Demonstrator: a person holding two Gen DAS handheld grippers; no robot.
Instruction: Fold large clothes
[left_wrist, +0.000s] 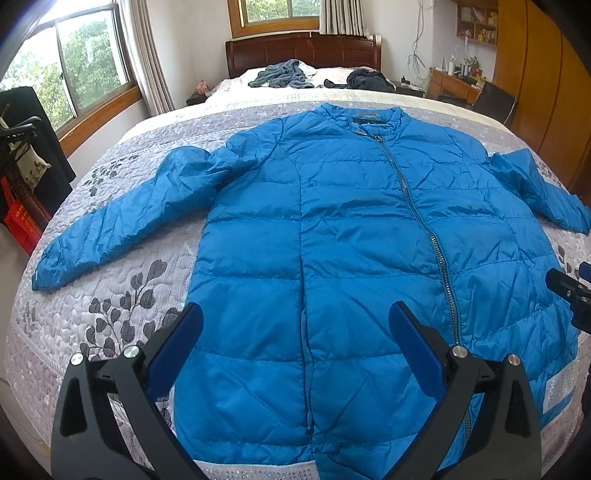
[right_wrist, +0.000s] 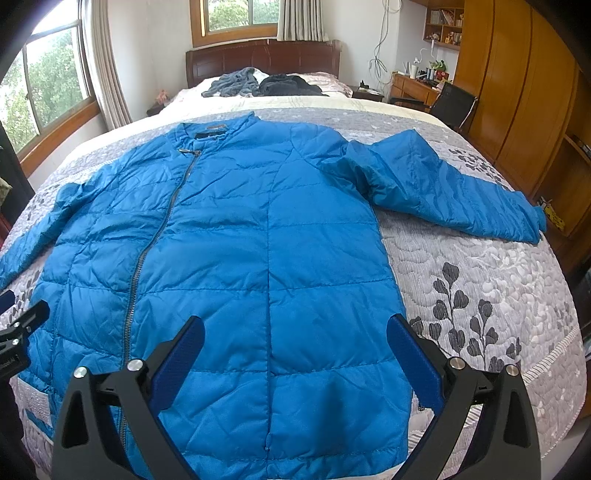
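My left gripper (left_wrist: 295, 328) and right gripper (right_wrist: 295, 332), jaws apart, hover over the hem of the blue jacket (left_wrist: 351, 229); its length runs away toward the headboard (left_wrist: 303, 51).

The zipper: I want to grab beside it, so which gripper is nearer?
Left. The left gripper hovers over the hem just beside the zipper; the right gripper hovers farther off, by the jacket's side edge.
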